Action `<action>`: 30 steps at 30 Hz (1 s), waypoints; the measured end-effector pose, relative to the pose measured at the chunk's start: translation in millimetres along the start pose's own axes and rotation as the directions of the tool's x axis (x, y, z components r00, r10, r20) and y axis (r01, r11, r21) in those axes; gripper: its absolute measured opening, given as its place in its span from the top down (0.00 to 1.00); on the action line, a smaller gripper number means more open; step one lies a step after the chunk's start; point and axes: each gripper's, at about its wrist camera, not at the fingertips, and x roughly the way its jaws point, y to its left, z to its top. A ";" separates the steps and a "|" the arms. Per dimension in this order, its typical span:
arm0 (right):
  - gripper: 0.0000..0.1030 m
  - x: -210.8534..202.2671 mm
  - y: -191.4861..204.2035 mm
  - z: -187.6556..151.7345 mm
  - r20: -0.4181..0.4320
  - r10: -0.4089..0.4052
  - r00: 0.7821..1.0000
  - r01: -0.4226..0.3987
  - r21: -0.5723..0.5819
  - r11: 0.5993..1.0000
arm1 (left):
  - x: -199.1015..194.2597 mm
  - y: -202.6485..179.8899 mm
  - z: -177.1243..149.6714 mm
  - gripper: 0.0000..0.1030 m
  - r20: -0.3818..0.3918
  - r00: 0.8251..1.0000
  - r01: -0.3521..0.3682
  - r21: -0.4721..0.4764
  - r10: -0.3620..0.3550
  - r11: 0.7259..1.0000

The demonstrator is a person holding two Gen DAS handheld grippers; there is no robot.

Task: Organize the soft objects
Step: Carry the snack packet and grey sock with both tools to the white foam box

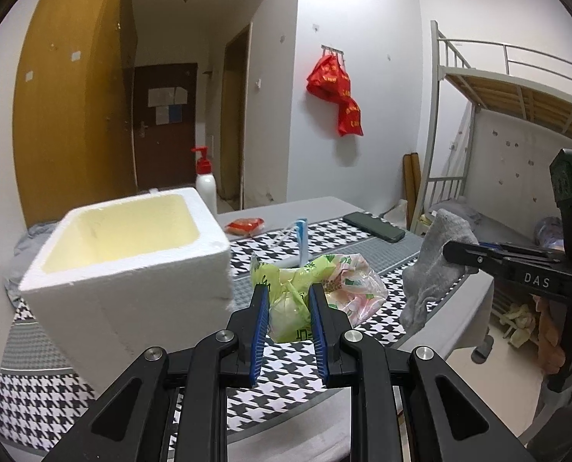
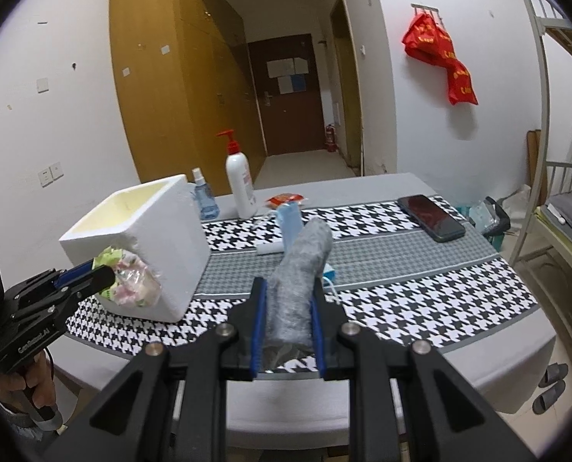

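Tabletop foam box [image 2: 139,246] looks empty; left gripper [image 1: 288,308] clamps plastic bag [image 1: 324,281], right gripper [image 2: 288,308] clamps grey sock [image 2: 301,269].

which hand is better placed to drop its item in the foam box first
Left, probably. The left gripper holds the plastic bag right beside the foam box, just below its rim. The right gripper holds the grey sock out over the tablecloth, farther from the box.

At the lower centre, a crumpled plastic bag [image 1: 316,288] is held between the blue pads of the left claw [image 1: 288,304]. A white foam box [image 1: 132,254] is seen at the left. At the right edge, a grey sock [image 1: 436,261] is clamped by the right claw [image 1: 459,254] above the worktop [image 1: 363,246].
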 end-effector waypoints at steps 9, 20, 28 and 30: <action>0.76 -1.4 33.5 9.3 0.018 0.048 0.999 -0.047 -0.060 0.997 | -21.5 18.6 -0.2 0.78 0.030 0.998 -0.058 -0.016 0.059 0.998; 0.76 0.3 75.6 19.8 0.041 0.144 0.989 -0.137 -0.129 0.982 | -57.0 49.7 -3.3 0.78 0.068 0.984 -0.160 -0.059 0.164 0.985; 0.76 2.9 104.7 27.3 0.052 0.213 0.976 -0.201 -0.175 0.964 | -72.5 68.0 -4.9 0.78 0.077 0.970 -0.225 -0.080 0.231 0.971; 0.76 3.5 108.4 29.2 0.054 0.226 0.973 -0.213 -0.180 0.960 | -75.9 72.6 -5.7 0.78 0.078 0.967 -0.237 -0.083 0.243 0.968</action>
